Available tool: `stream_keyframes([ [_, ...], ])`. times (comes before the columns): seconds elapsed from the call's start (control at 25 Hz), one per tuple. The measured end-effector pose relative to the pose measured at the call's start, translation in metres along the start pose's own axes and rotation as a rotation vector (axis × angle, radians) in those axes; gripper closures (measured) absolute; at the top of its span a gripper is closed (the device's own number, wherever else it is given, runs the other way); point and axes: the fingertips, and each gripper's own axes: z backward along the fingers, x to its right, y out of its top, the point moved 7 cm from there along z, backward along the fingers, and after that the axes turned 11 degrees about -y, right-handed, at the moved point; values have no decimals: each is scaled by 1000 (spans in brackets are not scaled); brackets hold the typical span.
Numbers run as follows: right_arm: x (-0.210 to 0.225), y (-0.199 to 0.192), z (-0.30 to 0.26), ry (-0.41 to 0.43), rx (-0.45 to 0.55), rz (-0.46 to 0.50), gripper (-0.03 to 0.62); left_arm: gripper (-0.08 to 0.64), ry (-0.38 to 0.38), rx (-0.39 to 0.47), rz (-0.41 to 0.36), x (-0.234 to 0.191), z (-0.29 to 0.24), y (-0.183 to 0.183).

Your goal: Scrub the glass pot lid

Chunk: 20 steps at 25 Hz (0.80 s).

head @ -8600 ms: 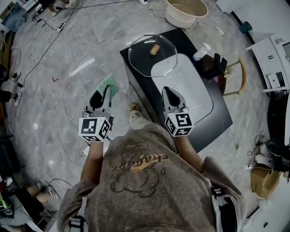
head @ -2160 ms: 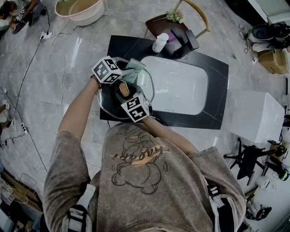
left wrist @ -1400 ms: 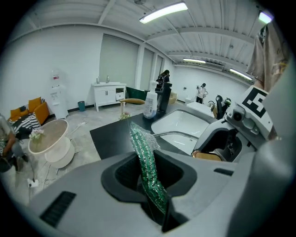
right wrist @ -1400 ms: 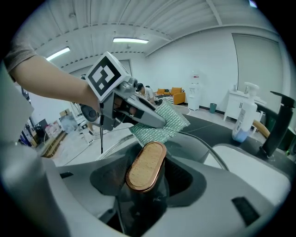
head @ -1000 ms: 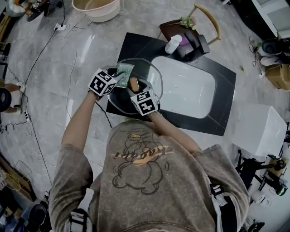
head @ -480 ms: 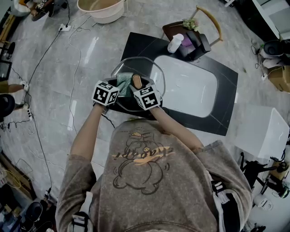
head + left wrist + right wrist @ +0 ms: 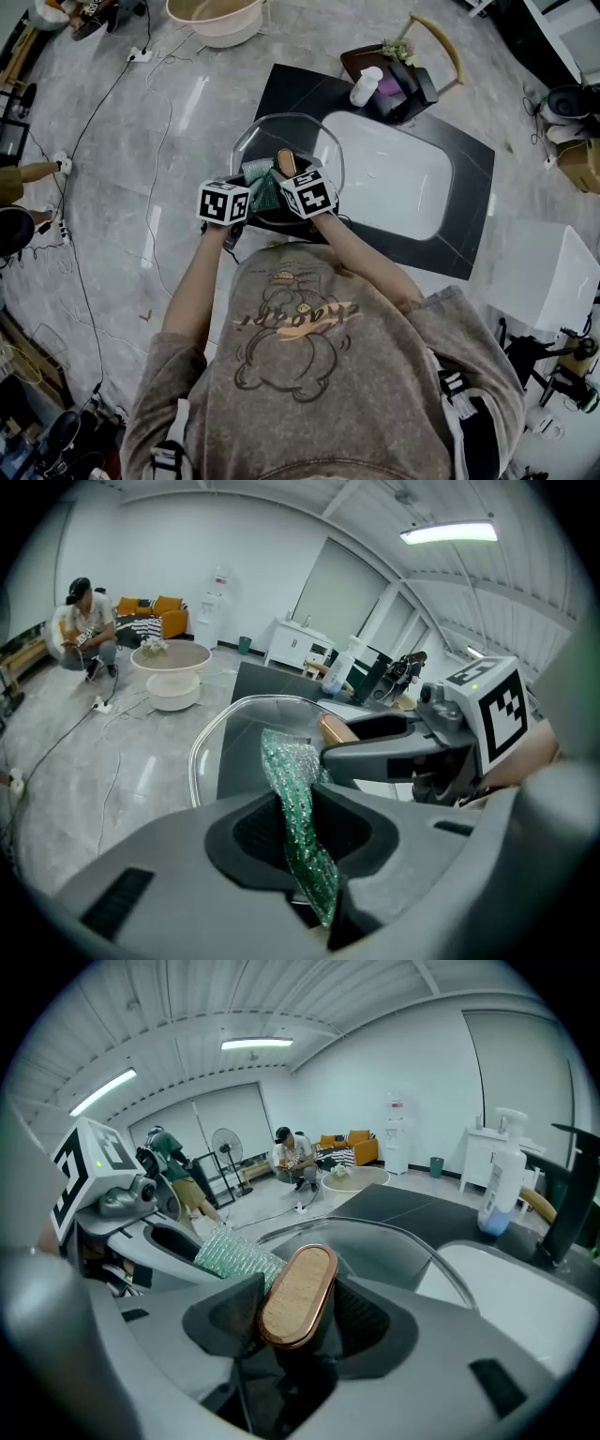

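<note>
The glass pot lid [image 7: 246, 141] lies tilted on the near left corner of the black counter [image 7: 291, 89]. My right gripper [image 7: 287, 174] is shut on its wooden knob [image 7: 286, 160]; in the right gripper view the knob [image 7: 298, 1295] stands between the jaws. My left gripper [image 7: 253, 194] is shut on a green scouring pad [image 7: 263, 187], just left of the knob. In the left gripper view the pad [image 7: 292, 803] sticks out of the jaws against the lid [image 7: 225, 733]. The right gripper view shows the pad [image 7: 234, 1255] resting on the glass [image 7: 403, 1246].
A white sink basin [image 7: 394, 178] is set in the counter to the right of the lid. A white pump bottle [image 7: 364, 86] and dark items stand at the counter's far edge. A round tub [image 7: 214, 19] and cables lie on the floor. A white box [image 7: 544, 281] sits at the right.
My left gripper has slid the pad over the lid toward me and rolled. The right gripper has kept still on the knob.
</note>
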Motion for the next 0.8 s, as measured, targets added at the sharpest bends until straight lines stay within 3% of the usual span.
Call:
stream_keyframes([
  [0.4, 4, 0, 7, 43, -18, -29, 347, 474, -27, 39, 148, 19, -4, -31],
  [0.6, 6, 0, 9, 43, -22, -38, 348, 474, -57, 23, 154, 32, -13, -34],
  [0.8, 5, 0, 8, 46, -25, -45, 348, 474, -111, -42, 97, 51, -28, -39],
])
